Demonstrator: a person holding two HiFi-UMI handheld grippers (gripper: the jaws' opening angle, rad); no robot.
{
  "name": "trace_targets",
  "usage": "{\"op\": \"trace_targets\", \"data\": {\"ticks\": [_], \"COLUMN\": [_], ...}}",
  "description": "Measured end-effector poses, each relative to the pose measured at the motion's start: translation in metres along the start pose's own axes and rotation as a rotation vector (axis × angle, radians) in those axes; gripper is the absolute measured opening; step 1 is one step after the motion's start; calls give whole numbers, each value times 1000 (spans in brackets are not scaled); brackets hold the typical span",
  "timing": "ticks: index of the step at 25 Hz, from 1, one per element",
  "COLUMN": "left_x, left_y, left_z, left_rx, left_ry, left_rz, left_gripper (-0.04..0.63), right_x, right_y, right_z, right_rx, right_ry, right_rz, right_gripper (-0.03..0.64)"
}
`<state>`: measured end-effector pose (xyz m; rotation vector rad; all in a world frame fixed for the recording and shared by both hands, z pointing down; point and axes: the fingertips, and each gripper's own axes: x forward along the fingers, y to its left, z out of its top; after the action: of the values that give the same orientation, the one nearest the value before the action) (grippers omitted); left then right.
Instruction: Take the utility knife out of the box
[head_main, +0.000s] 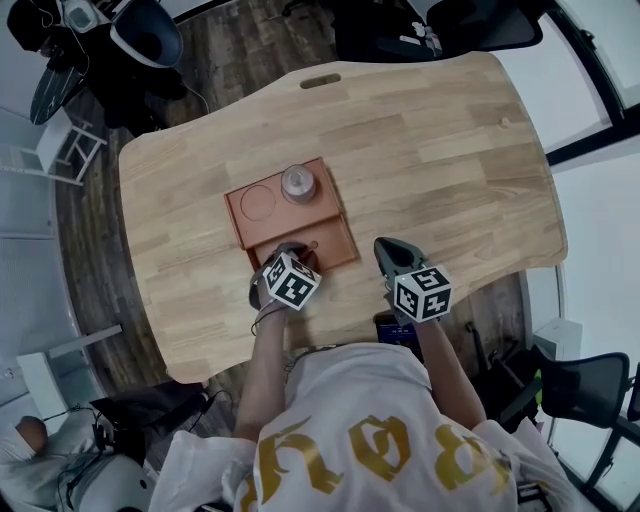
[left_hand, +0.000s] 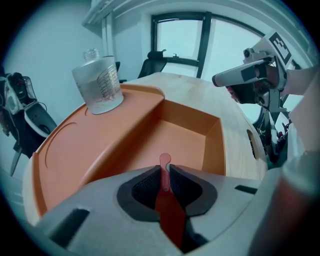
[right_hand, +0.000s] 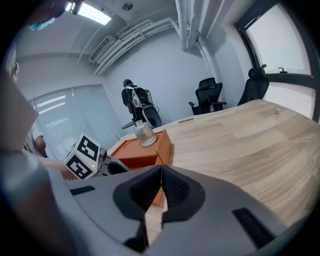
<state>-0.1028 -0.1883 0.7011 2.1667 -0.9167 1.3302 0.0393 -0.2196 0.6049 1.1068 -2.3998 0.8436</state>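
A thin red utility knife (left_hand: 170, 212) stands upright between the pads of my left gripper (left_hand: 164, 171), which is shut on it. Its rounded tip (left_hand: 165, 160) pokes out just above the sunken compartment (left_hand: 186, 141) of the orange box (head_main: 262, 232). In the head view my left gripper (head_main: 289, 250) points steeply down at the box's near end. My right gripper (head_main: 386, 250) is held to the right of the box over bare wood. Its jaws (right_hand: 161, 184) are shut with nothing between them. A clear glass bottle (left_hand: 97, 84) stands on the box's raised part.
The box lies near the middle of a light wooden table (head_main: 440, 170), whose near edge is close to my body. A round recess (head_main: 258, 203) marks the box's left part. Office chairs (head_main: 150, 35) and a dark wood floor surround the table.
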Motion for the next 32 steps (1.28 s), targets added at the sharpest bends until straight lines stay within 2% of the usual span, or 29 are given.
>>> {"op": "trace_targets", "data": {"ticks": [4,8,13,17,20,23,28,32], "left_x": [-2,-4,-13,-27,-41,-56,-87,-108], "left_y": [-1,-1,-3,-7,-7,-6,-11,-13], "left_z": [1,1,2,11,17,21,30,37], "left_rx": [32,12,-63,-47,-66,-126,-176,-284], "left_ry": [-16,-27,-66,-106,-154,-216,-324,-441], "left_rz": [38,46,43,64,75,72,71,48], "left_gripper": [58,57,58,57,57,57,57,58], "right_x": [-2,-7,-15,-19,-21,-23,-36,-41], "right_y": [4,4,1,2,8,16,42,52], "right_z": [7,16,20,23,26,27,40,41], "right_rx": [27,47,33,34,23,6,-15,-42], "right_ry": [-22,-51,-85,-94,-103,-108,-172,-174], "right_rz": [18,25,-11,-15,-8,4,62,58], "right_gripper": [12,12,12,12,12,12,12,12]}}
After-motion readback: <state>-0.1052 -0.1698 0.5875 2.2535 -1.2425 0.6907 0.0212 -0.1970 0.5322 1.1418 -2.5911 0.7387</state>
